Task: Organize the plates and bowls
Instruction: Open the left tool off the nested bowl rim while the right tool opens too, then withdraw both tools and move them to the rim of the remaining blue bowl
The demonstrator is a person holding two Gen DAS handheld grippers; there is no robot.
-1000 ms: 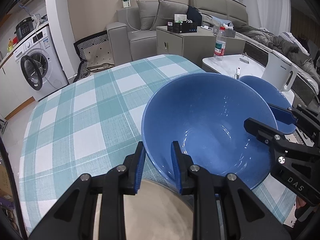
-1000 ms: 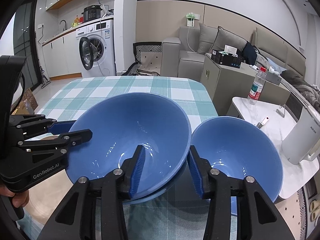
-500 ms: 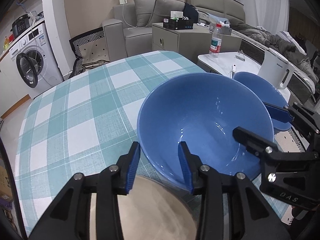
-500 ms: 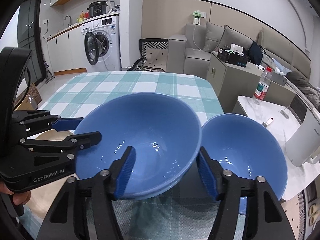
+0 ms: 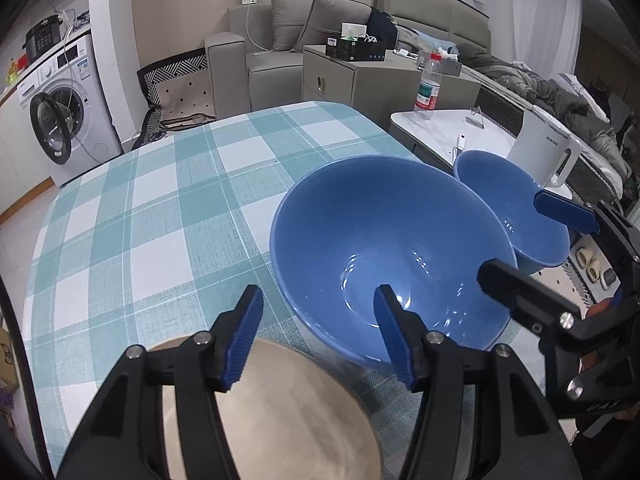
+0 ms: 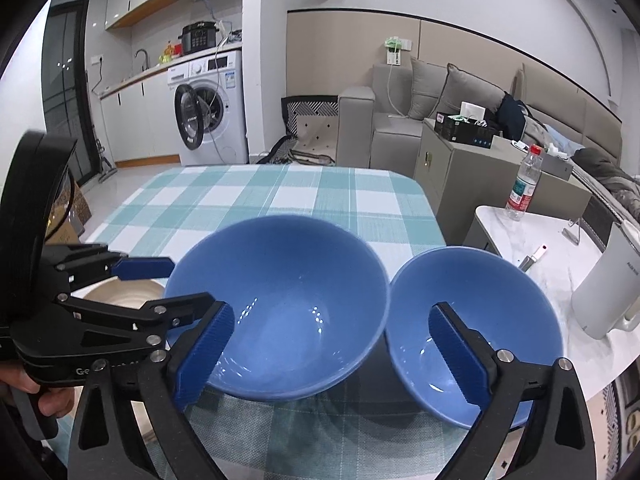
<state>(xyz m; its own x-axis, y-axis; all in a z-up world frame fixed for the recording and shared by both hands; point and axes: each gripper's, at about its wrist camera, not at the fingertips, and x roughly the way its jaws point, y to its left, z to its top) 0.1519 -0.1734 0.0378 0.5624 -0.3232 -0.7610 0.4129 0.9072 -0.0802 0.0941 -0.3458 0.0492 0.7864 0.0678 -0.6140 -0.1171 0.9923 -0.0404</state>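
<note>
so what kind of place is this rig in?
Looks like a small home, an open-plan flat: a washing machine under a kitchen counter, a grey sofa close behind, and a dining table with a checked cloth holding blue bowls.

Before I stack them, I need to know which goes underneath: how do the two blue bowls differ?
The large blue bowl is clearly wider than the small blue bowl. The large bowl flares out shallow; the small bowl looks steeper-sided. The large bowl sits further in on the checked tablecloth, the small bowl by the table's right edge. Both are glossy blue, upright and empty, so the small one likely nests inside.
</note>
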